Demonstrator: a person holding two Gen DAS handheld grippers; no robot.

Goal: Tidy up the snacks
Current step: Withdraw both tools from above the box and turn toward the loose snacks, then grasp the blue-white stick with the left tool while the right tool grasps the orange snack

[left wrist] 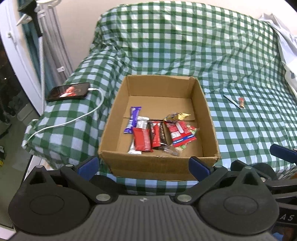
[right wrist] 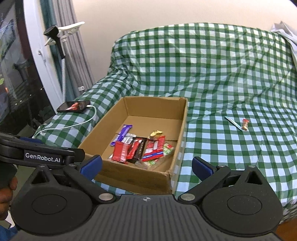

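Note:
An open cardboard box (left wrist: 207,115) (right wrist: 182,122) rests on a green checked cloth. Inside lie several snack packets: a purple bar (left wrist: 132,119) (right wrist: 122,134), red packets (left wrist: 142,141) (right wrist: 120,151), a dark bar (right wrist: 139,149) and a gold wrapper (left wrist: 176,116) (right wrist: 156,133). A small red-and-gold snack (left wrist: 241,102) (right wrist: 245,124) and a thin blue stick packet (left wrist: 231,100) (right wrist: 233,122) lie on the cloth to the right of the box. My left gripper (left wrist: 143,165) is open and empty in front of the box's near wall. My right gripper (right wrist: 146,166) is open and empty over the box's near right corner.
A phone (left wrist: 68,91) (right wrist: 74,106) with a white charging cable (left wrist: 74,120) lies on the cloth left of the box. A window frame, a curtain and a clamp stand (left wrist: 35,16) are at the left. White papers (left wrist: 285,37) lie at the far right. A hand (right wrist: 5,194) is at the lower left.

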